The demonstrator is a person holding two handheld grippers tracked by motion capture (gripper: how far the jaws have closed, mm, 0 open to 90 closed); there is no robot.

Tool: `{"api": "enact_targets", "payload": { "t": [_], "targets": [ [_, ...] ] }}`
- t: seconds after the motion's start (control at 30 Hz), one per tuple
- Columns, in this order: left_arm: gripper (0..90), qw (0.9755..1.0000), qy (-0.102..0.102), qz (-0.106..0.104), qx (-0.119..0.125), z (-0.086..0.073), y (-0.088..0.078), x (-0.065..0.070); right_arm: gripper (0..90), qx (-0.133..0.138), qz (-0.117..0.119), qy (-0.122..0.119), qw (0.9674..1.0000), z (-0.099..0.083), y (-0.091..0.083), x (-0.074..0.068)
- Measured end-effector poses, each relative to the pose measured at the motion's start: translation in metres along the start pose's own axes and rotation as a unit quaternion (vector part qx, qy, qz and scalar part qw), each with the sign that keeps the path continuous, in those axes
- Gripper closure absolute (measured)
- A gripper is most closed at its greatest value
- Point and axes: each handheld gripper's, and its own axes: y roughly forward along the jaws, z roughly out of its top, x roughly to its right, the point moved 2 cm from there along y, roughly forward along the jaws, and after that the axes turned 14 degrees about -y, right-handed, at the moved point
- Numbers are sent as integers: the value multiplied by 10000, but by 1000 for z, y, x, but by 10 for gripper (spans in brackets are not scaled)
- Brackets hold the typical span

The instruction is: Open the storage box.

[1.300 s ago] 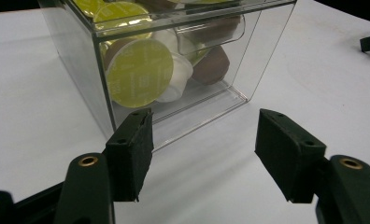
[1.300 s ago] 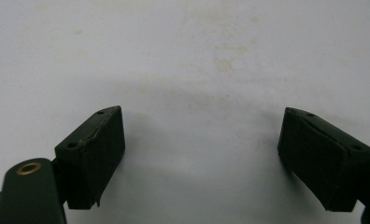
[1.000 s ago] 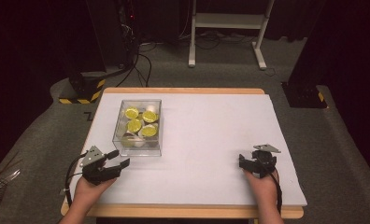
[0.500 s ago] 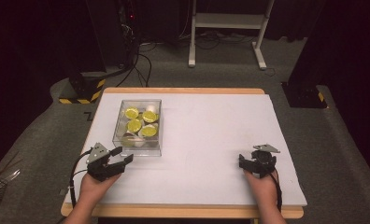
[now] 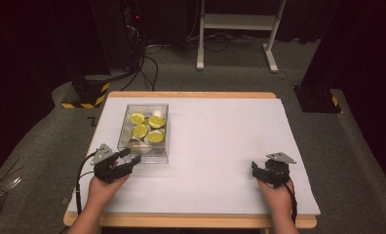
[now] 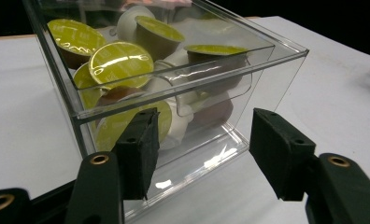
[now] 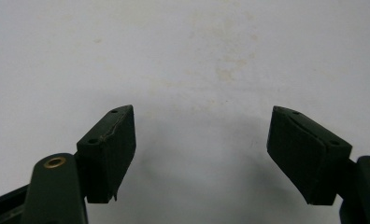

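Your left gripper [image 5: 130, 160] sits at the near left corner of the clear box [image 5: 144, 155], jaws spread and just now narrowing, the box's near corner standing between the pads without either pad pressing on it. In the left gripper view the left pad [image 6: 138, 151] stands in front of the box's wall, touching or not you cannot tell; the right pad [image 6: 279, 156] stands clear of the corner over the white mat [image 6: 328, 93]. Your right gripper [image 5: 256, 170] lies well to the right of the box, near the front edge of the mat, jaws spread and just now closing a little, nothing between them but bare mat with a faint brownish stain [image 7: 225, 72]. Your hands [image 5: 103, 187] hold both grippers low, close to the mat. The box itself rests on the mat's left half, open at the top, long side running away from you. Inside the box, coffee capsules [image 5: 155, 137] lie heaped: several green foil lids face up, a few white or brown bodies lie on their sides. Beyond the box, the table's wooden far edge [image 5: 191, 95] shows, then grey carpet, black cables [image 5: 147, 63] and a white stand's legs [image 5: 271, 58].
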Motion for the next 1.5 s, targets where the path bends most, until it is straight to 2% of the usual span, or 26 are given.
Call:
{"api": "enact_targets", "payload": {
  "t": [0.13,0.27,0.37,0.4,0.43,0.63,0.8,0.97,1.03,1.07,1.1,1.27,1.4,1.43,1.5],
  "targets": [
    [427,10000,21,7,-19,2,3,-1,249,108,94,-41,9999,-1,-3,-1],
    [424,9999,81,-81,-27,5,8,2,266,138,157,-105,9997,-2,-4,-3],
    [425,9999,106,-51,-114,6,17,2,274,93,200,-123,9997,-3,-2,-4],
    [440,9999,106,-51,-114,6,17,2,274,93,200,-123,9997,-3,-2,-4],
    [453,9998,71,-162,-102,7,18,2,274,37,207,-179,9996,-3,-1,-6],
    [477,9997,126,-173,-119,5,21,3,281,-78,228,-299,9993,-3,2,-9],
    [535,9997,27,-219,-54,5,21,-1,290,-112,218,-309,9992,-3,2,-9],
    [601,9993,-39,-362,17,4,21,-6,304,-103,181,-304,9993,-3,2,-10],
    [636,9982,-73,-601,48,3,20,-13,305,-103,179,-301,9993,-3,2,-10],
    [648,9982,-73,-601,48,3,20,-13,306,-96,177,-304,9993,-3,2,-10],
    [655,9981,21,-615,75,2,21,-15,306,-95,176,-307,9993,-3,2,-10],
    [672,9976,34,-689,92,2,20,-17,308,-97,180,-304,9993,-3,2,-10],
    [690,9973,3,-729,113,1,20,-18,310,-96,184,-307,9993,-3,2,-10],
    [697,9964,-63,-837,112,1,19,-21,311,-95,188,-306,9993,-3,2,-10],
    [711,9958,-80,-908,120,1,19,-23,313,-93,189,-306,9993,-3,2,-10]
  ]
}}
